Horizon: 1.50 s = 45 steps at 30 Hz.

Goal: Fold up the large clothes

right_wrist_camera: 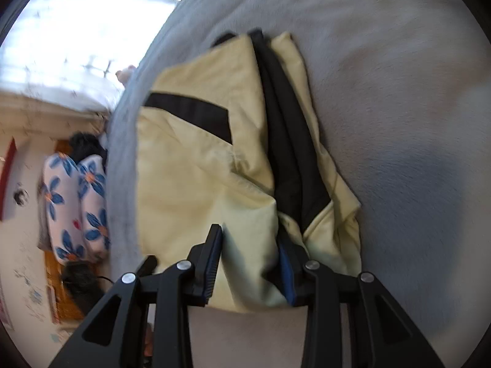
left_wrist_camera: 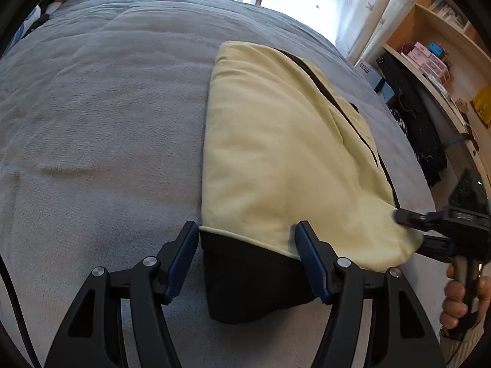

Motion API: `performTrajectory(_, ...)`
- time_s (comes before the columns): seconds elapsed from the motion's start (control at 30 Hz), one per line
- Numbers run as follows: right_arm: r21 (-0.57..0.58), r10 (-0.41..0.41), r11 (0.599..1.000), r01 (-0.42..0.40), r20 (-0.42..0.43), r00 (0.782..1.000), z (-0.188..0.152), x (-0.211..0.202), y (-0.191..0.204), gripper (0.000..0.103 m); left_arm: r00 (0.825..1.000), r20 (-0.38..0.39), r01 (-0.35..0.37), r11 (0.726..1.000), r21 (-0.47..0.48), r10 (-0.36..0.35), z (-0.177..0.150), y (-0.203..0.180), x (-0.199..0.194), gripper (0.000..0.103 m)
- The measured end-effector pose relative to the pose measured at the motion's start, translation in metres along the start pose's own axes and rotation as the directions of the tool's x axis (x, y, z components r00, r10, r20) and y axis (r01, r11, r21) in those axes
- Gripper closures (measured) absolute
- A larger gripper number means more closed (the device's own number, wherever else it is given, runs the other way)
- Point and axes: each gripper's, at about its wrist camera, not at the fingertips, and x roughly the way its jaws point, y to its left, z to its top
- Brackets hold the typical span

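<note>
A pale yellow jacket [left_wrist_camera: 276, 153] with black lining and trim lies folded on a grey bed cover [left_wrist_camera: 107, 122]. My left gripper [left_wrist_camera: 248, 239] stands open over the jacket's near edge. Its two fingers straddle the black lining [left_wrist_camera: 245, 276] that shows below the yellow hem, and the pads do not press on it. At the jacket's right corner my right gripper [left_wrist_camera: 414, 230] is held by a hand [left_wrist_camera: 460, 294]. In the right wrist view the right gripper [right_wrist_camera: 251, 251] is shut on a thick bunched fold of the jacket [right_wrist_camera: 199, 184]. A black strip [right_wrist_camera: 288, 141] runs up the middle.
The bed cover [right_wrist_camera: 399, 122] spreads wide to the left of the jacket. Wooden shelves [left_wrist_camera: 429, 46] with boxes and a dark heap of clothes [left_wrist_camera: 420, 128] stand past the bed's right edge. Curtains [left_wrist_camera: 337, 0] hang behind. A blue-flowered fabric [right_wrist_camera: 76, 199] lies beside the bed.
</note>
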Motion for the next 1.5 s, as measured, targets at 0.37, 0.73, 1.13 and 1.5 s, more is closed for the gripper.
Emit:
performTrajectory(0.37, -0.275, -0.078, 0.95, 0.151, 0.261, 0.962, -0.026, -0.064, 0.049, 0.094, 0.999, 0.0, 0.035, 0.999, 0.042, -0.035, -0.001, -0.017, -0.016, 0.039)
performTrajectory(0.73, -0.197, -0.259, 0.933, 0.302, 0.217, 0.941, -0.032, -0.01, 0.001, 0.095, 0.998, -0.027, -0.047, 0.991, 0.125, 0.051, -0.016, -0.03, 0.003, 0.032)
performTrajectory(1.13, -0.087, -0.15, 0.979, 0.187, 0.325, 0.934, 0.055, -0.039, 0.027, 0.058, 0.998, -0.061, 0.017, 0.995, 0.095, -0.011, -0.008, -0.022, -0.001, 0.032)
performTrajectory(1.5, -0.134, -0.226, 0.953, 0.27, 0.276, 0.934, 0.113, 0.017, 0.034, 0.086, 0.999, -0.034, 0.035, 0.994, 0.101, -0.032, 0.028, -0.02, 0.0, 0.032)
